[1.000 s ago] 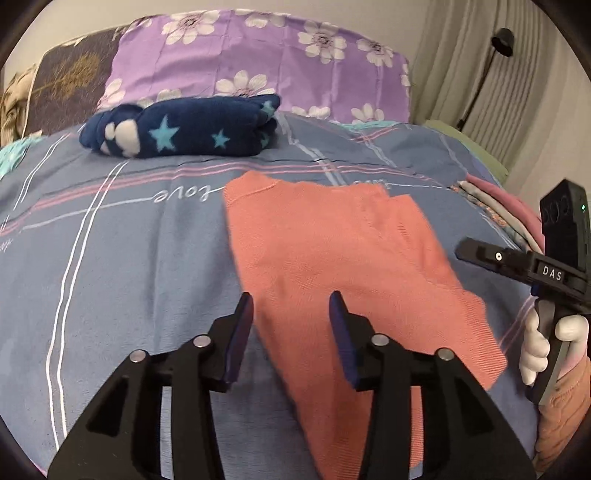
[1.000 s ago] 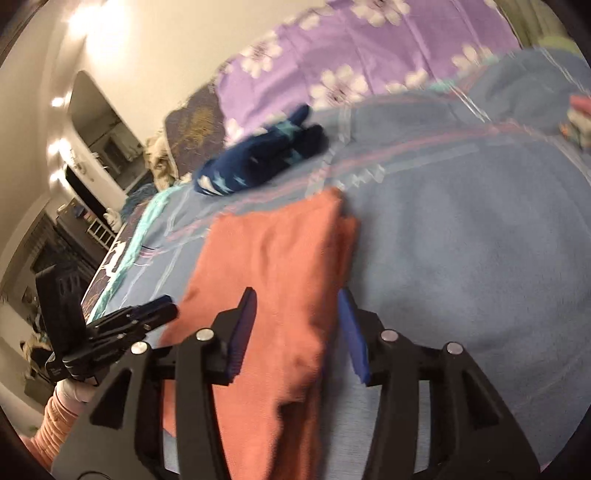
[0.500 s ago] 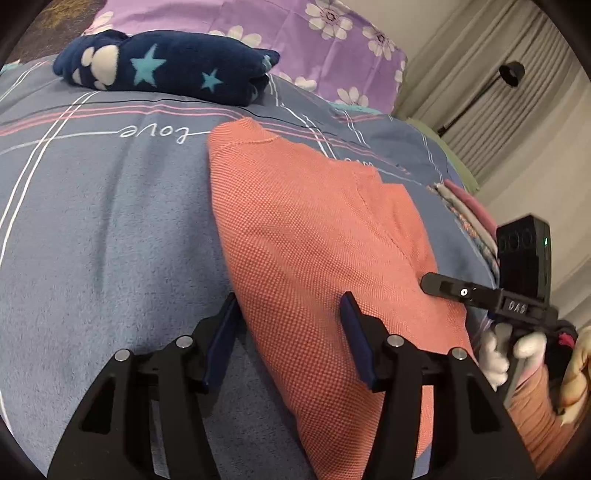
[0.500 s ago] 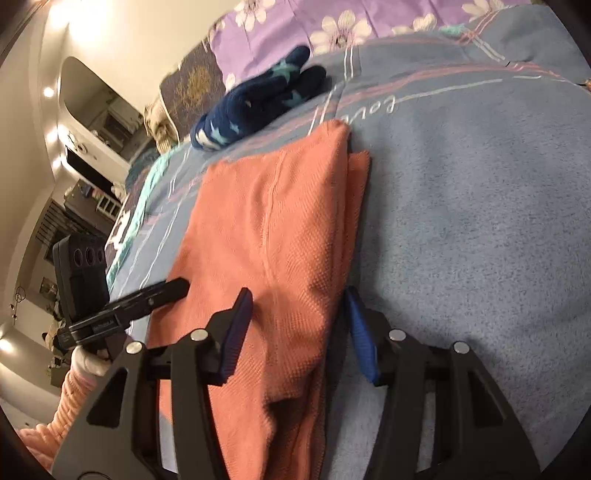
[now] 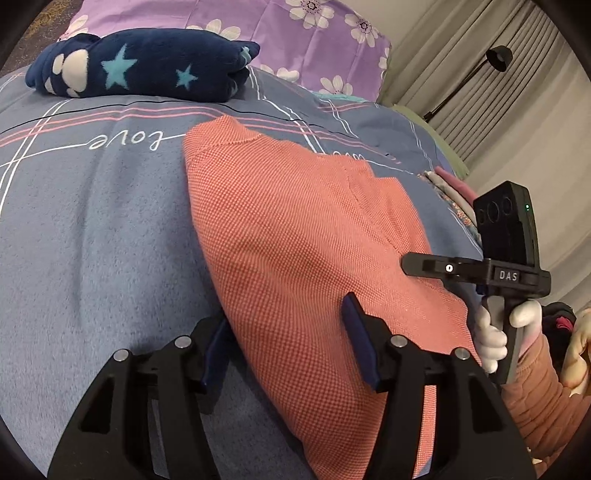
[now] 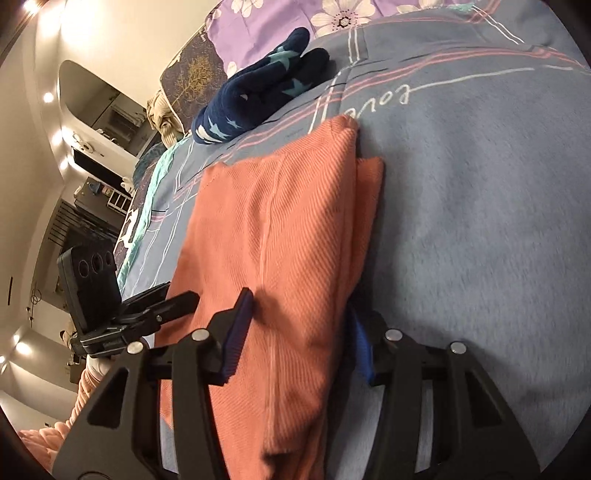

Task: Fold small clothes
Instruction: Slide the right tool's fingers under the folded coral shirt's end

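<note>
A: Eyes on the bed (image 5: 92, 229), and there's the orange garment (image 5: 295, 236) lying flat on the blue-grey cover, partly folded, a narrower layer peeking out along one long side in the right wrist view.

B: And the left gripper (image 5: 286, 347) is right down on it. Jaws spread wide, straddling the garment's near left edge: one blue pad on top of the knit, the other low against the cover beside the edge.

A: Gripping anything?

B: No, wide apart, nothing pinched. Now the right gripper (image 6: 299, 332): same story on the opposite long side. Jaws wide, one pad over the orange cloth, the other tucked beside the folded edge, down by the cover.

A: From the left wrist view, the right gripper shows at the far side of the garment, held in a white-gloved hand (image 5: 491, 336).

B: Beyond the garment, well apart from it, a folded navy fleece with stars (image 5: 140, 70) sits near the purple flowered pillow (image 5: 295, 33). The word "love" (image 5: 127, 140) is printed on the cover between the two.

A: Floor lamp (image 5: 498, 59) by the curtains, far right.
</note>
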`<move>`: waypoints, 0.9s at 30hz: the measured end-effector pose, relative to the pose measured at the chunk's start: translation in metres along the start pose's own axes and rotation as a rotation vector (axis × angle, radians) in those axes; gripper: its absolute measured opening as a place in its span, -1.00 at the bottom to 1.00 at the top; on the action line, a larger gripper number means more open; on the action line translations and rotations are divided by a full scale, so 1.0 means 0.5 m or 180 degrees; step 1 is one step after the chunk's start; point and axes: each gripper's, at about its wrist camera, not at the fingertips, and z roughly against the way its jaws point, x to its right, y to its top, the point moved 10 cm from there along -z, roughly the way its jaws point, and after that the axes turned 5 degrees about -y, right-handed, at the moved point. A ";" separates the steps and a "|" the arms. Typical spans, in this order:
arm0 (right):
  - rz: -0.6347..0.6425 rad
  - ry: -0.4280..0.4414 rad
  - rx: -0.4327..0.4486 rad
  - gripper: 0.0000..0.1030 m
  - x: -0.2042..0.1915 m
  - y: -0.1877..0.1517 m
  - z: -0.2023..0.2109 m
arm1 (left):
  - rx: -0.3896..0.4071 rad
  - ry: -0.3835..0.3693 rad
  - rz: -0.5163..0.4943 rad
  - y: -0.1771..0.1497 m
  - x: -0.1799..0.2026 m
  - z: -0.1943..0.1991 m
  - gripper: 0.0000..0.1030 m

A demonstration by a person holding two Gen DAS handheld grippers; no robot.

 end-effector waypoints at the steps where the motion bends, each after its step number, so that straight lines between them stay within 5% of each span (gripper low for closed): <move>1: 0.0010 0.0011 0.0010 -0.03 0.000 0.002 -0.002 | 0.0005 -0.0018 -0.0002 0.001 -0.002 0.000 0.13; 27: 0.0226 0.0129 0.0187 -0.08 -0.012 0.030 -0.025 | 0.0016 -0.0121 -0.0205 0.029 0.009 -0.032 0.20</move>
